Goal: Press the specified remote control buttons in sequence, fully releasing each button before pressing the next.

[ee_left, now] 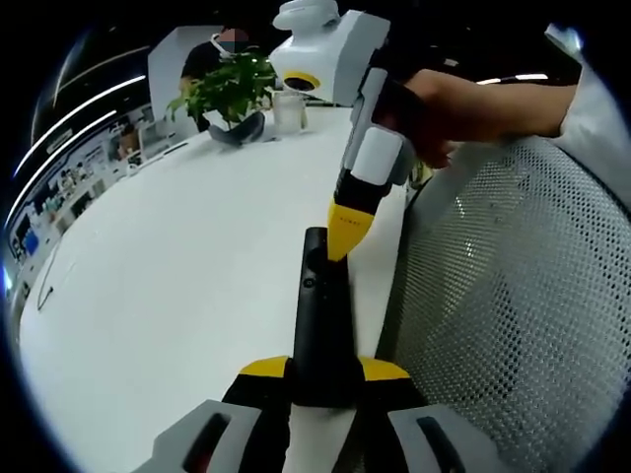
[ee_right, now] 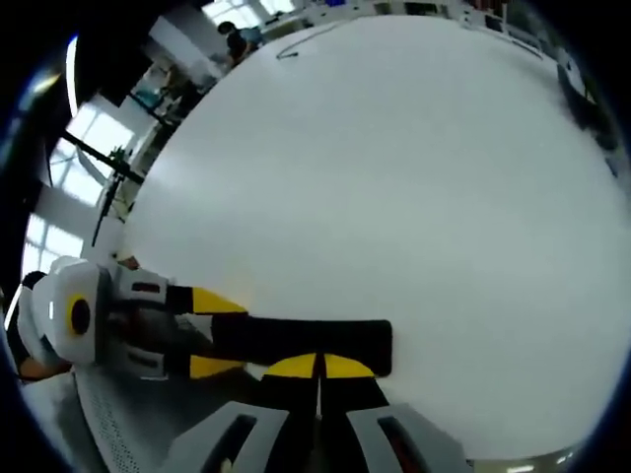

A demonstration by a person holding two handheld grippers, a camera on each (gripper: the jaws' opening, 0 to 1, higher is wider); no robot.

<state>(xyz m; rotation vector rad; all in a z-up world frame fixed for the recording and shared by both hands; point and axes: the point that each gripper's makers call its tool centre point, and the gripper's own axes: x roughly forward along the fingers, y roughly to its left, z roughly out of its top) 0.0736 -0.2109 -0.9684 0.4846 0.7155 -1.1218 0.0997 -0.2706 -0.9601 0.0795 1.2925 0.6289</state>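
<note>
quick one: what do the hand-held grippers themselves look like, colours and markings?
Both match. The left hand-held gripper has black jaws with yellow tips and grey-white shells with dark slots. The right hand-held gripper shows yellow tips, a black and white-grey body and a white housing with a yellow ring. A white sleeve shows behind it.

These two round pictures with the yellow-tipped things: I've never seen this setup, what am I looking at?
A person holds a hand-held gripper in each hand, and a fisheye camera rides on each.

In the left gripper view, the left gripper rises from the bottom, clamping a black remote control over a white table. The right gripper, held by a hand, comes down with its yellow fingers closed together, tip at the remote's upper end.

The right gripper view looks down along that gripper onto the same remote, with the left one gripping it from the side.

A potted plant and a mesh chair back stand nearby.
</note>
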